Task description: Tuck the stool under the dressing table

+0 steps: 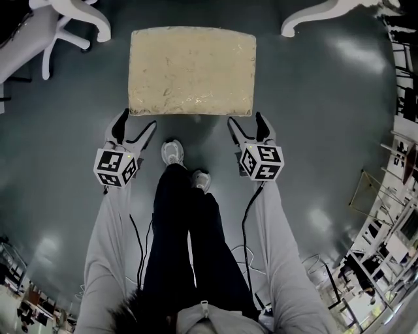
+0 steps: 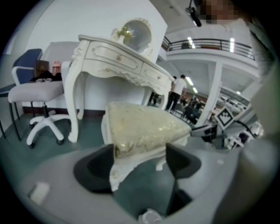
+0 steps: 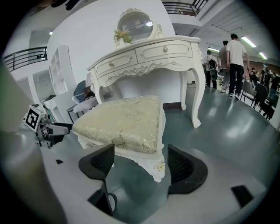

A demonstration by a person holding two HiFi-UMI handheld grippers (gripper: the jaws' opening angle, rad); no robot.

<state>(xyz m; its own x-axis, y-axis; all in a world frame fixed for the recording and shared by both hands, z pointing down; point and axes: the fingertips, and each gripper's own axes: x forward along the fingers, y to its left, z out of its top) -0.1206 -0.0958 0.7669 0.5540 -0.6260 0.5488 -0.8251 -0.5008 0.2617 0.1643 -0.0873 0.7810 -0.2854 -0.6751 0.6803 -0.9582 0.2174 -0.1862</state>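
In the head view the stool (image 1: 191,70) stands on the grey floor (image 1: 326,98), short of the dressing table's leg (image 1: 312,14) at the top edge, so it is not yet tucked under. The left gripper (image 1: 136,127) and right gripper (image 1: 246,124) sit just off its two near corners, both released, gripping nothing. Pushing harder on one side than the other would likely skew the stool into a table leg. The person's shoe (image 1: 172,152) is near the seat, and cables (image 1: 247,215) trail beside the legs, so a step forward could snag.

In the left gripper view the near seat corner lies between the spread jaws, unclamped. Closing on the soft cushion rather than the white frame could let the grip slip. An office chair (image 2: 35,94) stands left of the dressing table (image 2: 118,61).

In the right gripper view the carved corner leg shows between the parted jaws. The floor is glossy, so the stool may slide unevenly. People (image 3: 234,61) walk in the open hall behind.
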